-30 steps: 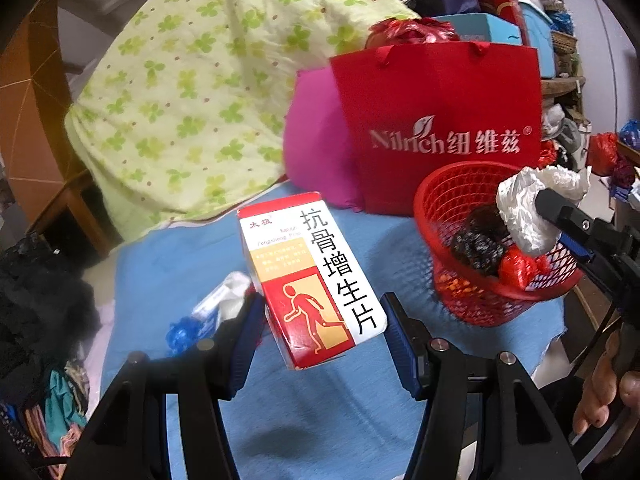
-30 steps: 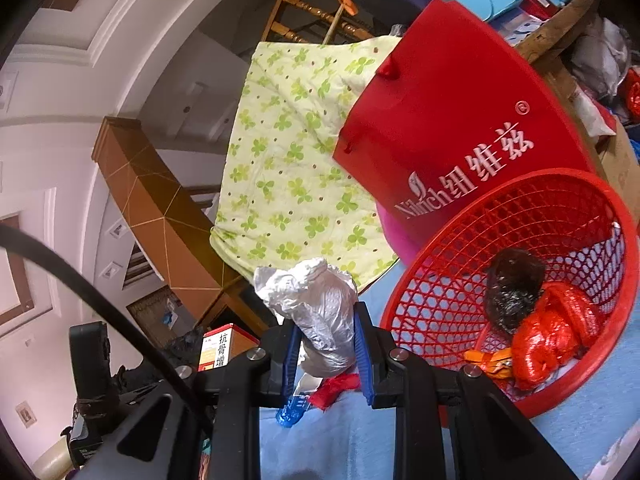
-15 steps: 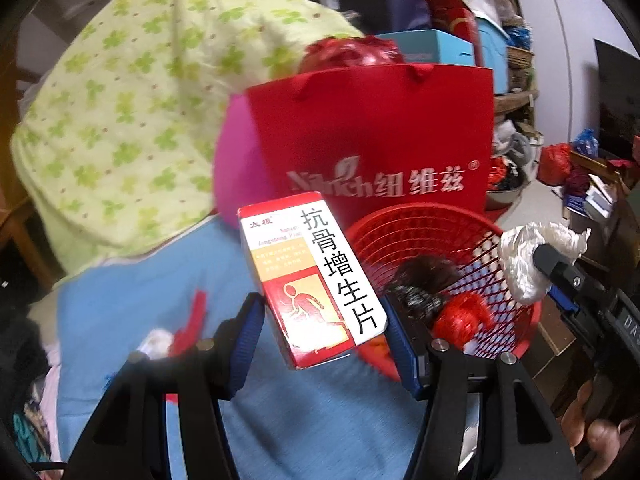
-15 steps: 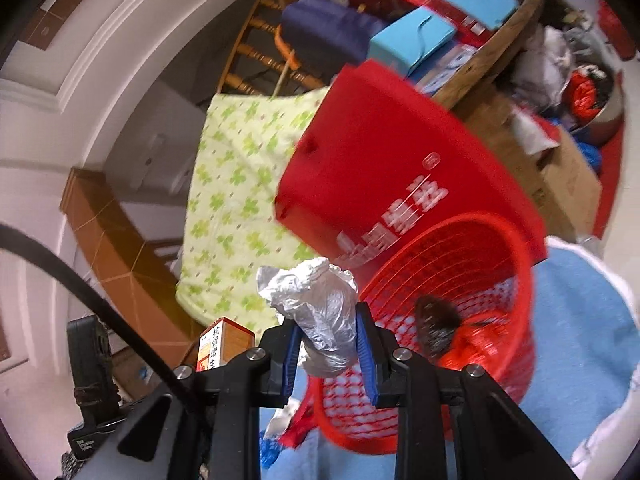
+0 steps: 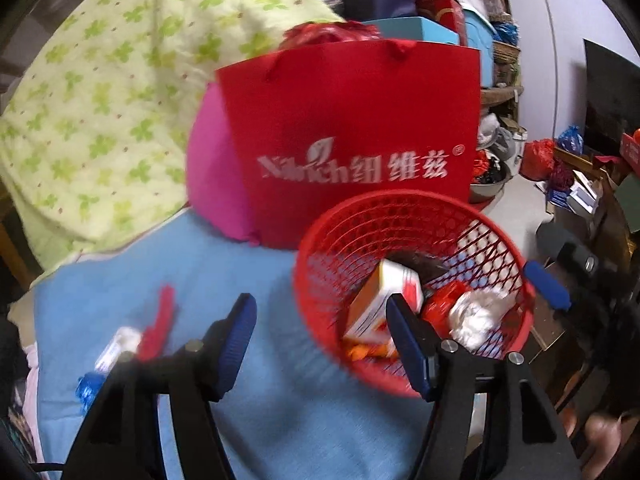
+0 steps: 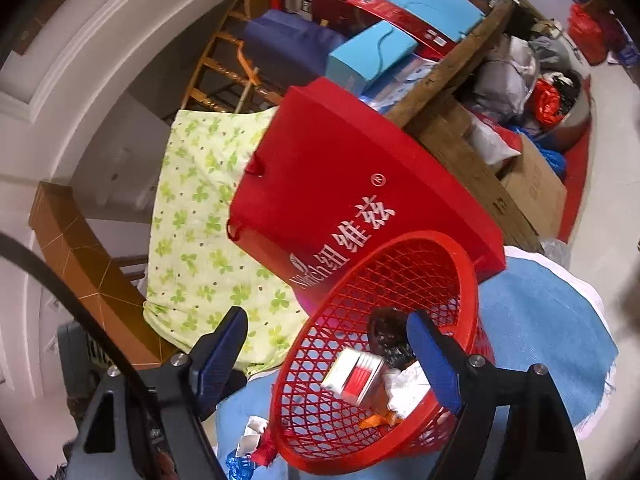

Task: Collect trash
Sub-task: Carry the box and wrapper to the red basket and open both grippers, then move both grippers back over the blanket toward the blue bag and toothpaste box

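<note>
A red mesh basket point(image 5: 360, 216) stands on the blue cloth point(image 5: 240, 264). Inside it lie the red-and-white medicine box point(image 5: 390, 284), a crumpled white wad point(image 5: 476, 316), red wrappers and a dark bag. My left gripper point(image 5: 324, 344) is open and empty at the basket's near rim. My right gripper point(image 6: 328, 360) is open and empty above the same basket point(image 6: 400, 256), where the box point(image 6: 354, 372) and the white wad point(image 6: 404, 388) lie. A red scrap point(image 5: 158, 328), a white wrapper point(image 5: 120, 344) and a blue wrapper point(image 5: 90, 388) lie on the cloth at the left.
A red paper bag point(image 5: 352, 136) and a pink cushion point(image 5: 210, 168) stand right behind the basket. A green-patterned quilt point(image 5: 100, 112) lies at the back left. Shelves of boxes and floor clutter point(image 6: 520, 92) fill the right. The cloth's edge drops off at the right.
Both grippers have opened. The medicine box dropped from the left gripper and the white wad from the right gripper into the basket. The left gripper has moved closer to the basket.
</note>
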Demonstrator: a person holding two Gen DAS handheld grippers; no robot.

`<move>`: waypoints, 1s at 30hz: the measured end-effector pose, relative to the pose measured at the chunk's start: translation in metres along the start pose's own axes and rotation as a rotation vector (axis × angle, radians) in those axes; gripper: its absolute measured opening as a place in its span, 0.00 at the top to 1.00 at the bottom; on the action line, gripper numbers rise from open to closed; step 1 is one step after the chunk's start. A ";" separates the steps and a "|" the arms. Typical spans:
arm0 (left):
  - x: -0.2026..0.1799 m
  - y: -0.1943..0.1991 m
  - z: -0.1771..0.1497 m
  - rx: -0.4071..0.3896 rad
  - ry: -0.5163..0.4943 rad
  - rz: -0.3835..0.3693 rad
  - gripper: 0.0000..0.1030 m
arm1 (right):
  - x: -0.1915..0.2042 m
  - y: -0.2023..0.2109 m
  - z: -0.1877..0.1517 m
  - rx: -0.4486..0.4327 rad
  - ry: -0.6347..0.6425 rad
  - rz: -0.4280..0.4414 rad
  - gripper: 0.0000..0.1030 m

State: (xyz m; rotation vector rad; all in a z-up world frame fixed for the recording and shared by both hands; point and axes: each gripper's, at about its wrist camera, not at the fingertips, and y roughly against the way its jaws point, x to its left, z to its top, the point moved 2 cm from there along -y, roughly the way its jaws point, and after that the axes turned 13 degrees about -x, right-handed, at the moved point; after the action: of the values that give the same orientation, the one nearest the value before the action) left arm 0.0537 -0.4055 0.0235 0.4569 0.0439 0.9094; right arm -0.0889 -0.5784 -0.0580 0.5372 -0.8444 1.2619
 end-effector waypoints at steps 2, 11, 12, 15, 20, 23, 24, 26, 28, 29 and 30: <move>0.015 0.009 -0.012 0.009 0.027 0.025 0.34 | 0.008 -0.002 -0.003 0.014 0.024 0.022 0.18; 0.118 0.055 -0.101 0.103 0.161 0.262 0.34 | 0.097 0.001 -0.048 0.050 0.379 0.187 0.18; 0.133 0.060 -0.113 0.121 0.185 0.298 0.34 | 0.107 0.001 -0.056 0.056 0.421 0.205 0.18; 0.170 0.072 -0.146 0.164 0.262 0.380 0.34 | 0.141 0.001 -0.089 0.105 0.556 0.280 0.18; 0.214 0.083 -0.193 0.213 0.350 0.487 0.34 | 0.164 -0.019 -0.134 0.272 0.595 0.327 0.17; 0.228 0.087 -0.215 0.229 0.378 0.521 0.34 | 0.161 -0.040 -0.159 0.393 0.566 0.288 0.17; 0.232 0.087 -0.222 0.234 0.385 0.528 0.34 | 0.160 -0.048 -0.168 0.438 0.555 0.272 0.17; 0.237 0.085 -0.233 0.241 0.393 0.538 0.34 | 0.155 -0.062 -0.187 0.537 0.547 0.229 0.17; 0.243 0.086 -0.245 0.245 0.395 0.551 0.34 | 0.151 -0.074 -0.204 0.610 0.564 0.179 0.17; 0.244 0.085 -0.247 0.246 0.393 0.555 0.34 | 0.149 -0.081 -0.216 0.657 0.575 0.155 0.17; 0.246 0.086 -0.251 0.243 0.395 0.559 0.34 | 0.149 -0.084 -0.223 0.677 0.584 0.143 0.18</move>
State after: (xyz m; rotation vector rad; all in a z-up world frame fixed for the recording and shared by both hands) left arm 0.0845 -0.0802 -0.1313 0.5192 0.4068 1.5462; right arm 0.0597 -0.3400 -0.0650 0.5940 0.0541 1.7237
